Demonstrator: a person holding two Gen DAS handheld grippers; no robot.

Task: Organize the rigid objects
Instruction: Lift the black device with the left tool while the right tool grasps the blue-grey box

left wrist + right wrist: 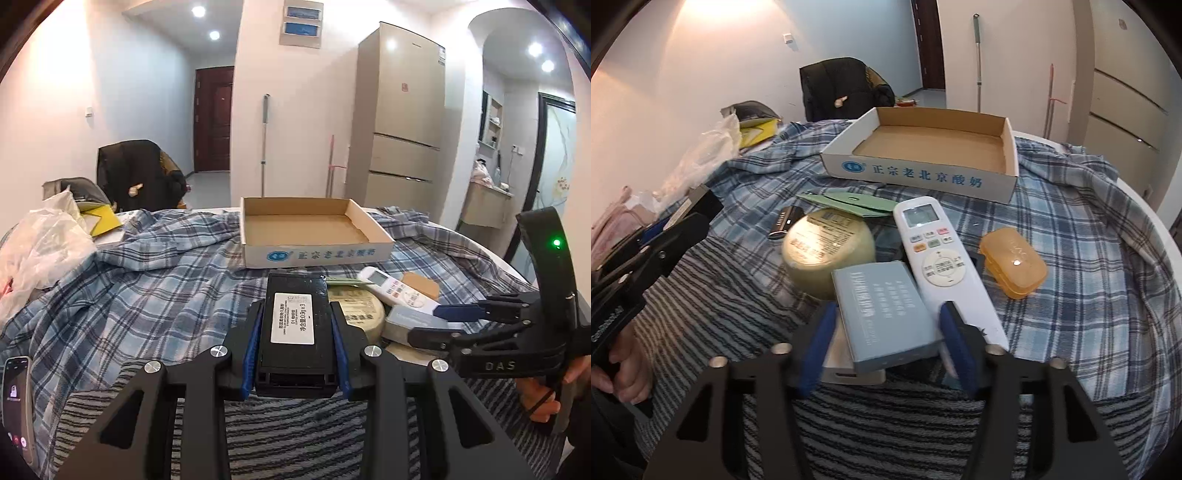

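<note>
My left gripper is shut on a black box with a white label, held above the bed. It also shows at the left of the right wrist view. My right gripper is open, its fingers either side of a grey-blue box that lies on a silver box. It also shows in the left wrist view. Beside it lie a white remote, a round yellow tin, an orange case, a green envelope and a small black device. An empty cardboard tray stands behind; it also shows in the left wrist view.
The things lie on a blue plaid cloth and a striped blanket on a round white table. Plastic bags and a yellow packet lie at the left. A phone is at the lower left.
</note>
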